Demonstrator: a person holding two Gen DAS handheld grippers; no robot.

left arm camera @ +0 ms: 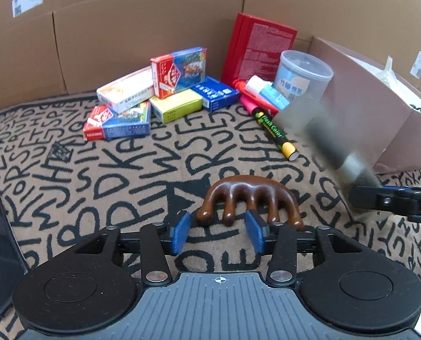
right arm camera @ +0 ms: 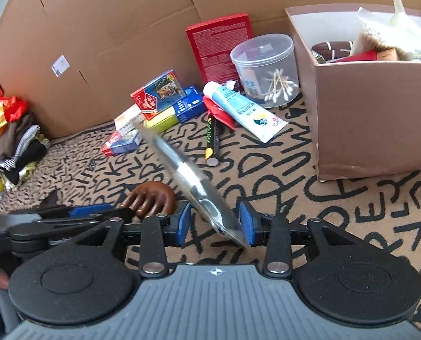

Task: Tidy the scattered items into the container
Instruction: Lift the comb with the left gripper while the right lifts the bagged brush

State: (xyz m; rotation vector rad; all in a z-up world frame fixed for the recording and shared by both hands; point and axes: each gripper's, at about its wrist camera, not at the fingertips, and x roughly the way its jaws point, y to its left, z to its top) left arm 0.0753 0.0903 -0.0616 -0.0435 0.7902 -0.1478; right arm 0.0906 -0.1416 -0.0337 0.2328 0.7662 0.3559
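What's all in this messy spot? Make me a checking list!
Surface: letter-patterned rug.
Job's things: brown box partly filled; wooden comb, card boxes, marker, tube, swab tub and red book outside it on the rug.
Clutter: clothes pile by the wall.
Grippers: left tongs open, comb at their tips; right tongs have a blurred shiny packet between the pads, grip unclear.
Cables: nothing seen.
Surroundings: cardboard walls.
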